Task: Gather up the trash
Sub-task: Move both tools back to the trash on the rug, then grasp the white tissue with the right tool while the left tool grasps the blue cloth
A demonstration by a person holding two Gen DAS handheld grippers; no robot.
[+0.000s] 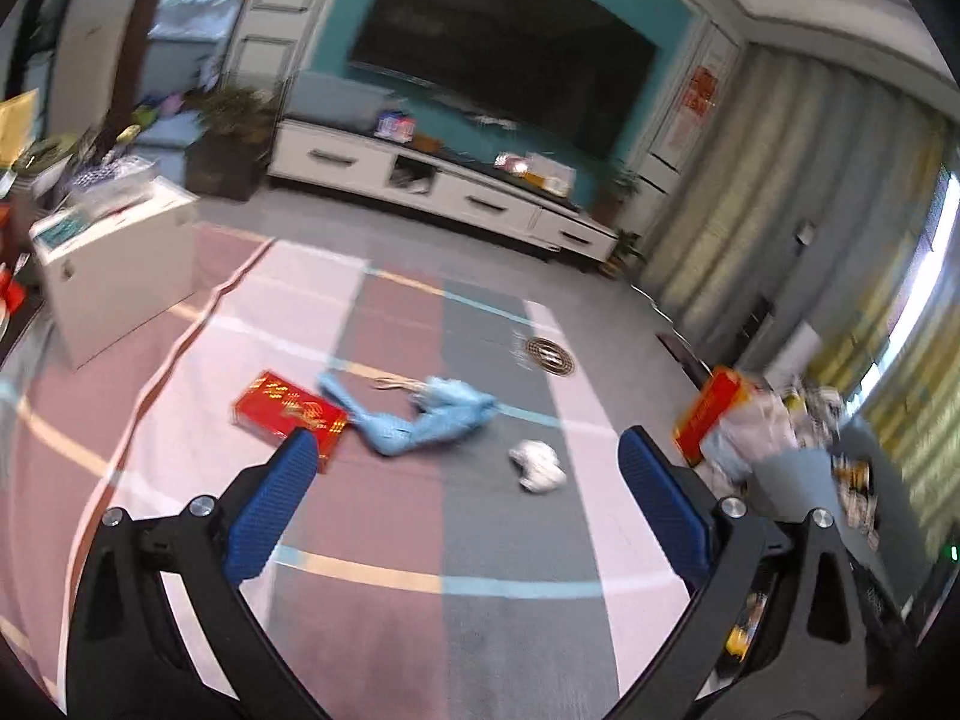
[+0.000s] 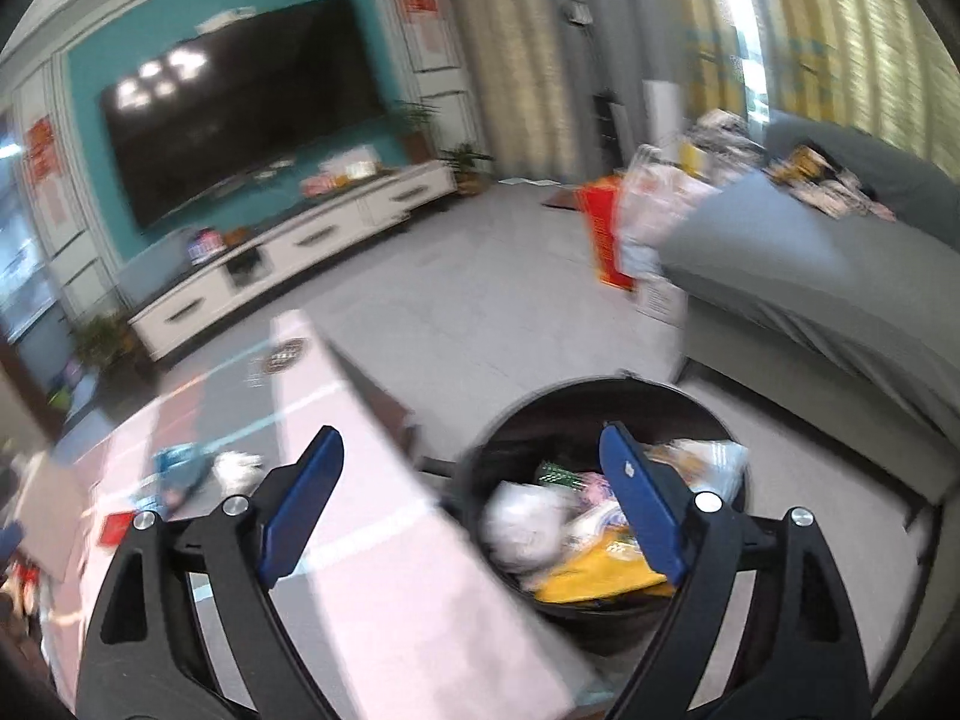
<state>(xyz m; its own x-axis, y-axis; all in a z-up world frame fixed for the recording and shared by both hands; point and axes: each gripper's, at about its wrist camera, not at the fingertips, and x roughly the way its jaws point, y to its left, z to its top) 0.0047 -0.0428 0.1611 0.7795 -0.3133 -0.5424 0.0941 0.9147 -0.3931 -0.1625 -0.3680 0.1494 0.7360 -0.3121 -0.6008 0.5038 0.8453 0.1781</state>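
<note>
Both claws are wide open and hold nothing. The left claw point(image 1: 468, 462) faces the rug point(image 1: 504, 540), where a white wad point(image 1: 538, 466), a blue cloth point(image 1: 432, 417) and a red box point(image 1: 288, 411) lie apart. Go for the wad first, straight down. The right claw point(image 2: 471, 480) is above the full bin point(image 2: 540, 420); the couch point(image 2: 810, 276) is close.
</note>
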